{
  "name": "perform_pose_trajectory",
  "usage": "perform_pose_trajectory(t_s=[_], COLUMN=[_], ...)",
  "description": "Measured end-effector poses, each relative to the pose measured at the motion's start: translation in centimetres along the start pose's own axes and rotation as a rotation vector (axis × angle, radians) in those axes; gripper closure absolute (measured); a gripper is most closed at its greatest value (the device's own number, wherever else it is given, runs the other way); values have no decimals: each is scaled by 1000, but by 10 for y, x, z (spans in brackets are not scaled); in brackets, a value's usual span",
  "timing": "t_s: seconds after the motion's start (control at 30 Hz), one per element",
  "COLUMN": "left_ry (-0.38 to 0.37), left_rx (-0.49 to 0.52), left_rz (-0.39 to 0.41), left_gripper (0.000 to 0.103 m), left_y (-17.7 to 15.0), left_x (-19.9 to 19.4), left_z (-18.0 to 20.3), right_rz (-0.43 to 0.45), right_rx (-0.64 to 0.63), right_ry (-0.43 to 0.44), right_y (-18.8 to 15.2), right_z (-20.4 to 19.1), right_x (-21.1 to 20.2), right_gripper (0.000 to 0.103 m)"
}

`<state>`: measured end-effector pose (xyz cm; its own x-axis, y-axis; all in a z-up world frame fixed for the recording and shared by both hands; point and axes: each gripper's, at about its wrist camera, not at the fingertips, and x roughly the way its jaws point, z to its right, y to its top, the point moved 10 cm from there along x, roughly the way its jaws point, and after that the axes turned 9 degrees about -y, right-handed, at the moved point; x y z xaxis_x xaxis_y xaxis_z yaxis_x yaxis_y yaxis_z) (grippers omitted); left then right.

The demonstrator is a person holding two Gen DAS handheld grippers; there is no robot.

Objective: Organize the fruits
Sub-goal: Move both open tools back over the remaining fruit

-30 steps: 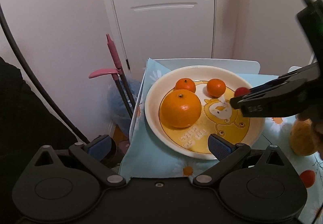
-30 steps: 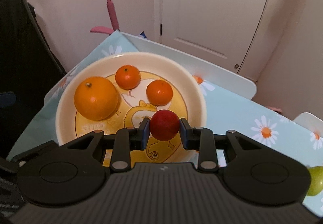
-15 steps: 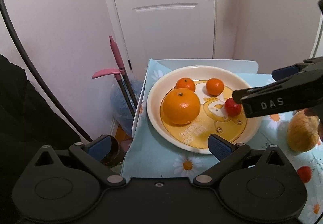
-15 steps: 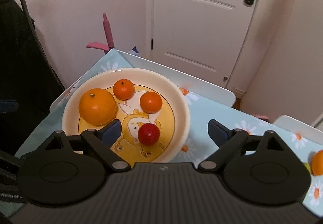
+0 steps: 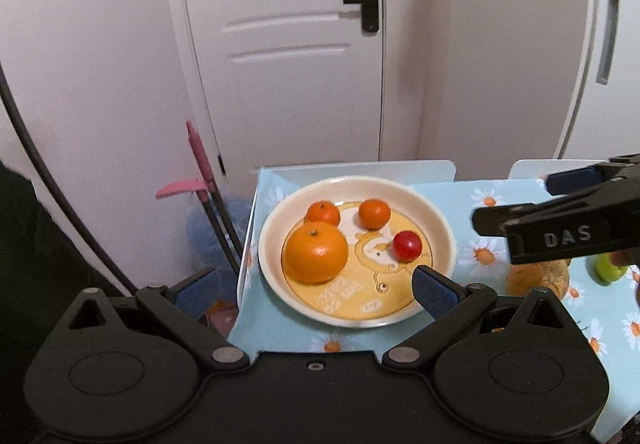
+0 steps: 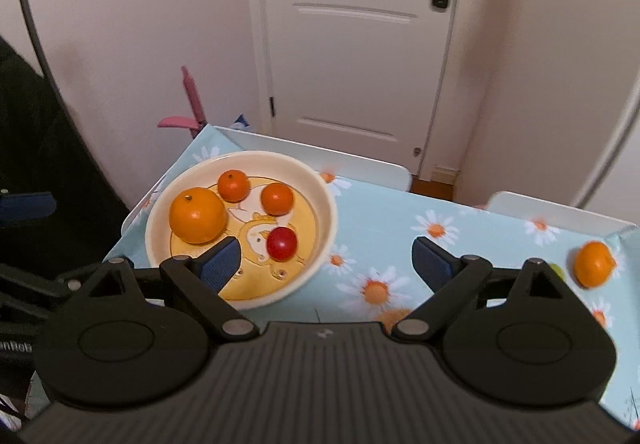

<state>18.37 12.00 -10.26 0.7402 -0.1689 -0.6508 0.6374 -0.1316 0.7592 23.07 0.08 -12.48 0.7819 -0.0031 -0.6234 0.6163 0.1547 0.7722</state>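
A cream plate with a yellow cartoon centre holds a large orange, two small tangerines and a red cherry tomato. My right gripper is open and empty, held above the table just right of the plate; it also shows from the side in the left wrist view. My left gripper is open and empty at the plate's near edge.
The table wears a blue daisy cloth. A loose tangerine and a green fruit lie at the right. A brownish-yellow fruit lies right of the plate. A white door and a pink-handled tool stand behind.
My right gripper opened and let the cherry tomato go onto the plate, then drew back and up to the right. My left gripper pulled back a little.
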Motion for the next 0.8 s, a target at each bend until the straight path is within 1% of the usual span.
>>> perform_pose_trajectory(t_s=[0.13, 0.33, 0.5, 0.67, 0.8], left_ry=[-29, -52, -31, -11, 7], left_rx=[23, 21, 28, -16, -30], left_rz=[30, 45, 55, 56, 57], left_gripper=[0, 0, 0, 0, 0], left_y=[6, 12, 11, 5, -1], left_x=[-7, -15, -25, -33, -36], left_z=[9, 26, 49, 76, 101], right_rz=[-2, 3, 15, 16, 22], right_rx=[36, 67, 64, 47, 20], right_ry=[-26, -65, -72, -53, -46], right_y=[-9, -22, -37, -51, -62], right_z=[19, 56, 90, 120, 142], right_x=[-17, -41, -55, -64, -69], right_gripper=[0, 0, 0, 0, 0])
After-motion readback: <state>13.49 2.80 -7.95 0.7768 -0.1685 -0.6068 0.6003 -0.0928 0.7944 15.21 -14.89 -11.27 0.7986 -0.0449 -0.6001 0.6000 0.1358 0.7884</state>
